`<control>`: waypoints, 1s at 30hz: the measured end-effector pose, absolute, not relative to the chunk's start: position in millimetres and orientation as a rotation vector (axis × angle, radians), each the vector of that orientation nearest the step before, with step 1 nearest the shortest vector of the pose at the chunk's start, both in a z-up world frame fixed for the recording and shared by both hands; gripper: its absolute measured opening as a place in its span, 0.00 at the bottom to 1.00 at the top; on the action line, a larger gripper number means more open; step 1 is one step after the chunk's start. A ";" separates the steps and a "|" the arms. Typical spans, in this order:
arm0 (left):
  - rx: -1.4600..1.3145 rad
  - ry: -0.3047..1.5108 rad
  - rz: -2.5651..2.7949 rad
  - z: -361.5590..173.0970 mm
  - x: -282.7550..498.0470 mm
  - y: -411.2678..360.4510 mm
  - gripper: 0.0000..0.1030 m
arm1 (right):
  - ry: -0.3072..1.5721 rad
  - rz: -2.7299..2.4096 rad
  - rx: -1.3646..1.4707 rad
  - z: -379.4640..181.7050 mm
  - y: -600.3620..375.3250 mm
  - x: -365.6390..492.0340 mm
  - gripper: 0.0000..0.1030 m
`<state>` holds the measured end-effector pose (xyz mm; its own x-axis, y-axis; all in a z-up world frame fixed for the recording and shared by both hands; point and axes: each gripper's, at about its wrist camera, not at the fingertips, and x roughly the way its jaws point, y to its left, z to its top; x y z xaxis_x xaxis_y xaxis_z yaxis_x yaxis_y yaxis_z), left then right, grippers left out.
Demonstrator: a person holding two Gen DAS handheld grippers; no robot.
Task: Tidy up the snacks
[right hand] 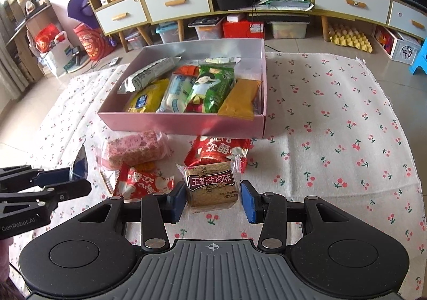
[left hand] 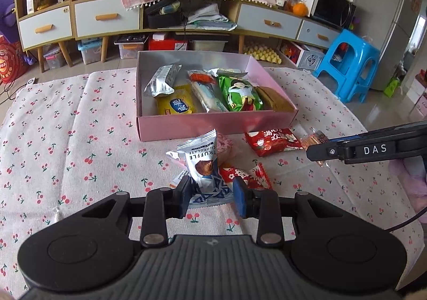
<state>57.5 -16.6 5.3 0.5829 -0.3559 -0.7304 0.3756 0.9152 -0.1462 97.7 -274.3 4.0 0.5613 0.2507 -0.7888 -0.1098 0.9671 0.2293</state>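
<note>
A pink box [left hand: 213, 123] [right hand: 186, 123] on the cherry-print cloth holds several snack packets. My left gripper [left hand: 212, 196] is shut on a silver truffle chocolate packet [left hand: 202, 166], which stands tilted above the cloth. Small red packets [left hand: 248, 176] [right hand: 138, 182] lie beside it. My right gripper [right hand: 212, 200] is open around a brown beef-flavour packet [right hand: 210, 185] that lies on the cloth between its blue pads. A larger red packet [right hand: 218, 150] [left hand: 275, 141] and a pink bar [right hand: 136, 149] lie in front of the box.
The cloth [right hand: 333, 126] spreads wide right of the box. Behind stand a long cabinet with drawers [left hand: 106, 17], storage bins under it, a yellow egg tray [left hand: 263, 54] and a blue stool [left hand: 349, 62]. Each gripper shows at the edge of the other's view.
</note>
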 end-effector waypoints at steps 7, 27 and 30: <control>-0.027 0.845 -0.411 10.1 78.5 -25.4 0.30 | 0.928 0.159 0.276 11.5 -279.6 123.9 0.41; -0.061 0.887 -0.383 -10.1 186.8 -42.2 0.30 | 0.894 0.091 0.421 3.6 -295.1 231.3 0.41; -0.039 0.900 -0.366 -14.2 196.7 -45.4 0.30 | 0.901 0.087 0.412 -3.5 -293.9 245.8 0.41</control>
<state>196.7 -45.4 -14.2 0.5638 -0.3275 -0.7582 0.2952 0.9373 -0.1853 245.8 -293.9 -3.5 0.6230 0.2443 -0.7430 0.0975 0.9183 0.3837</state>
